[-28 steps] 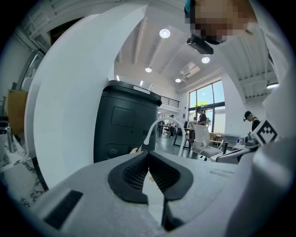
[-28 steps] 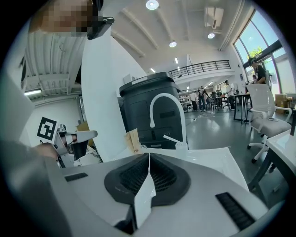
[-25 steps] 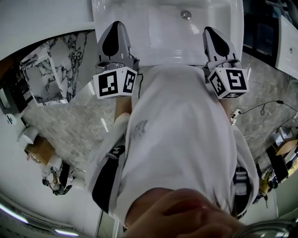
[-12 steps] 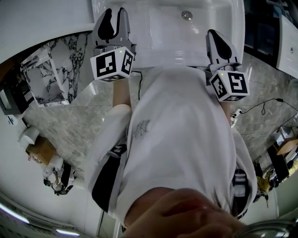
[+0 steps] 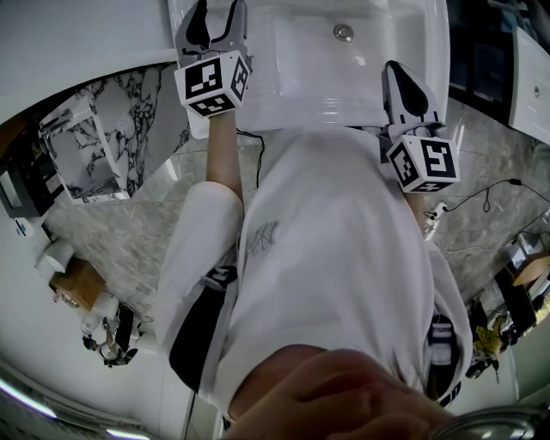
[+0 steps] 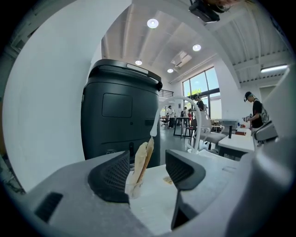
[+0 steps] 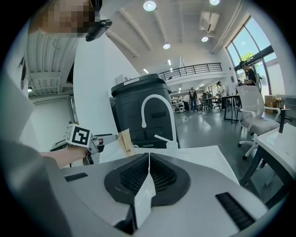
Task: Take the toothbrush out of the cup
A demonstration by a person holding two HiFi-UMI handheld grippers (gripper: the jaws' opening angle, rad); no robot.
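Forward over the sink (image 5: 301,60) since a second ago, the left gripper (image 6: 147,172) has just been opening: jaws spread, touching nothing. Just ahead between them, a clear cup (image 6: 133,189) holds the paper-wrapped toothbrush (image 6: 142,159), upright. The right gripper (image 7: 148,162) is pressed together, empty.

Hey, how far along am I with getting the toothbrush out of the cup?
Done: nothing yet; the toothbrush stands in the cup. In hand: the left gripper, its jaws just opened, is lined up on the toothbrush without touching it. The right gripper is shut and empty. To do: close on the toothbrush and lift it out.
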